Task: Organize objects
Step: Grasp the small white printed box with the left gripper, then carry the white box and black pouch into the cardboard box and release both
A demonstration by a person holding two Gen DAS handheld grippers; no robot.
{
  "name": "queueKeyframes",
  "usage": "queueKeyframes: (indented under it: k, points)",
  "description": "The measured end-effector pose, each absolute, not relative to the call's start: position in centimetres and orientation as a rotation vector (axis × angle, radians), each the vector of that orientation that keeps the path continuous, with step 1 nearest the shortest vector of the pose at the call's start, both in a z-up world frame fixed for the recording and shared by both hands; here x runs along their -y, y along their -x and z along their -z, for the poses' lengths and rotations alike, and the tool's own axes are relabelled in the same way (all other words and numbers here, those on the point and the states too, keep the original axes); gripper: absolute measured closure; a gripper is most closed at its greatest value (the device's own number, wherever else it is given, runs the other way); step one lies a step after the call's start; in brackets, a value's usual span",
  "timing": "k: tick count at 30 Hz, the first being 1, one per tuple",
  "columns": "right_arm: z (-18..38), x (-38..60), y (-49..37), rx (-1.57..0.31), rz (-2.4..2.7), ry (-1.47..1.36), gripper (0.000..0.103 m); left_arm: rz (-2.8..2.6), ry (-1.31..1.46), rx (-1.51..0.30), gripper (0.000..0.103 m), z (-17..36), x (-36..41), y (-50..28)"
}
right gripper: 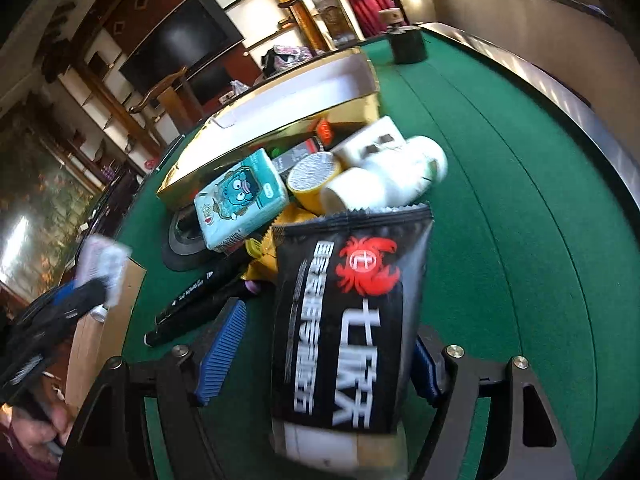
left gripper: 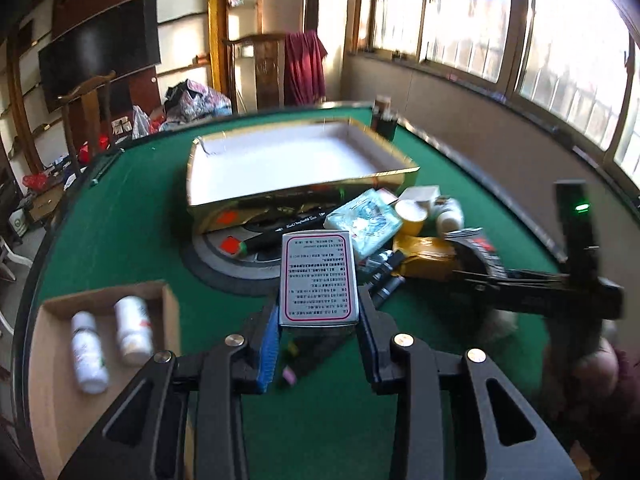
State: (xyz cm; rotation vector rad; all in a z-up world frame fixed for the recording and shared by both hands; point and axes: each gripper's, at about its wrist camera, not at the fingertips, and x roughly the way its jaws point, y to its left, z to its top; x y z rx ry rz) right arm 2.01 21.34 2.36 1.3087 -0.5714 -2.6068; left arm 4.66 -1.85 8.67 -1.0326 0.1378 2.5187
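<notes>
While your left gripper (left gripper: 318,344) clamps the printed box (left gripper: 318,278) mid-sort, carry it to the cardboard tray (left gripper: 52,364) — your right gripper (right gripper: 320,354) stands wide around the black pouch (right gripper: 344,320), not pinching.

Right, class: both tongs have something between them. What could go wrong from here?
1. The left tongs grip the printed box only by its near end, so it might pivot or slip out.
2. The right tongs stand open around the black packet, with one pad clear of it, so it may topple.
3. The white bottles lie loose just beyond it and could roll if nudged.
</notes>
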Motion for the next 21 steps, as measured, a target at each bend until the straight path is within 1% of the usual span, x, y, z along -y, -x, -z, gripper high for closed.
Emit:
queueKeyframes:
  k: [3,6,8,9,12,16,21]
  points:
    - [-2.6,-20.8,-2.9,0.525,2.638,-1.333,0.025,-2.532,1.004,-0.054,0.070,-9.6,4.3,-7.0]
    - [-2.7,-19.9,-3.0,0.431,2.686,-1.365,0.026,-2.548,1.003,0.037,0.069,-9.9,6.9,-8.4]
    - [-2.7,-19.5,-2.9,0.389,2.714,-1.391,0.052,-2.574,1.010,0.089,0.069,-9.8,9.0,-9.4]
    - [-2.7,-19.4,-3.0,0.373,2.708,-1.407,0.055,-2.589,1.014,0.106,0.069,-9.8,10.1,-9.9]
    - [-3.5,-19.4,-4.0,0.383,2.704,-1.378,0.056,-2.648,1.024,0.121,0.069,-9.6,13.2,-11.1]
    - [-5.9,-18.4,-5.5,0.374,2.676,-1.293,0.056,-2.728,1.056,0.119,0.069,-9.4,17.2,-12.1]
    - [-9.3,-14.6,-6.1,0.397,2.534,-1.202,0.055,-2.805,1.121,0.139,0.069,-9.2,21.7,-12.0]
